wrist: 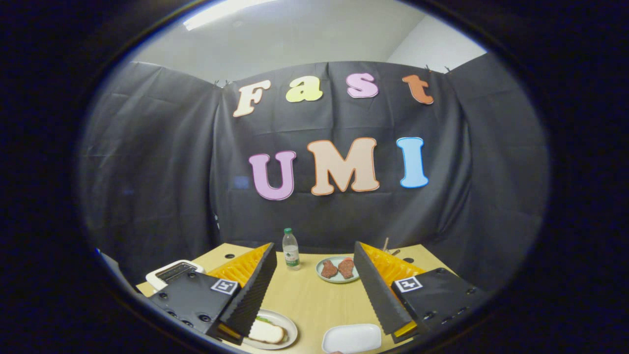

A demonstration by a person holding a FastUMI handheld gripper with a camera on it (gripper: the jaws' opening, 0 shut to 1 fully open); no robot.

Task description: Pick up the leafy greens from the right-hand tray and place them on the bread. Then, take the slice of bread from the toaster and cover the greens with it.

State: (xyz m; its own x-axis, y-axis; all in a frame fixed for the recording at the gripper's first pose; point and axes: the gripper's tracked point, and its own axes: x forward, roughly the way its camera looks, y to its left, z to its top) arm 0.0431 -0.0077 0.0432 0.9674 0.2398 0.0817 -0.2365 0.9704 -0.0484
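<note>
Gripper (pixel 314 290): fingers standing wide apart, gripping nothing, hovering above a light wooden table (pixel 309 300).

Round pale plate (pixel 287 328): lying by the left finger, carrying a bread slice (pixel 268 333) with a green leaf (pixel 264 319) peeking from beneath.

White rectangular tray (pixel 352 338): sitting between the fingers.

White toaster (pixel 173 273): standing beyond the left finger.

Clear plastic bottle (pixel 291 250) and grey-green plate of brown meat pieces (pixel 338 269): sitting farther ahead.

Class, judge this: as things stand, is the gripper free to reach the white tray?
Probably yes. The gripper is open and holds nothing, and the white tray lies on bare table between its fingers, unblocked.
</note>
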